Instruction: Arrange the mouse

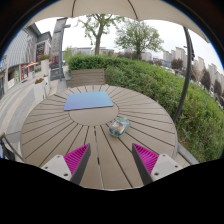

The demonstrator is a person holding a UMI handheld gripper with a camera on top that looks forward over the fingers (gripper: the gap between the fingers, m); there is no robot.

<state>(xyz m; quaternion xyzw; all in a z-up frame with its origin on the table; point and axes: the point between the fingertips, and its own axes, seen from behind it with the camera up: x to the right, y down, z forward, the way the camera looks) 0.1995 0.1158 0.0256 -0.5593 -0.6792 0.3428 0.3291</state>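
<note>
Item 1, tabletop (45,130): round, slatted wood, set outdoors. All positions below are given rel. to the mouse.

Item 2, mouse (119,125): small, pale grey/greenish, lying on the slats approx. at tabletop centre. It is seen just ahead of the tool, nearer the right finger than the left, and is not touched by either. Exact orientation can't be told; shape is too small to read.

Item 3, mouse pad (89,101): flat blue rectangle, placed beyond and to the left of the mouse, near but apart from it. Nothing is seen resting on it.

Item 4, tool (110,160): held wide apart, nothing gripped. Magenta pads (76,160) are seen empty, short of the mouse.

Item 5, surroundings: hedge (150,85) beyond and right of the mouse; a dark pole (187,75) to its right; trees and buildings further back.

Containers: none are seen; nothing is held in anything.

Risks (judged, not seen):
- Mouse may be nudged or spun by the right finger on approach, as it sits off the tool's centre line.
- Smooth rounded shell may be squeezed out if pinched high or off-centre.
- Slat gaps may catch the mouse if it is dragged, not lifted.
- Placement may end crooked or overhanging the pad edge if released early.
</note>
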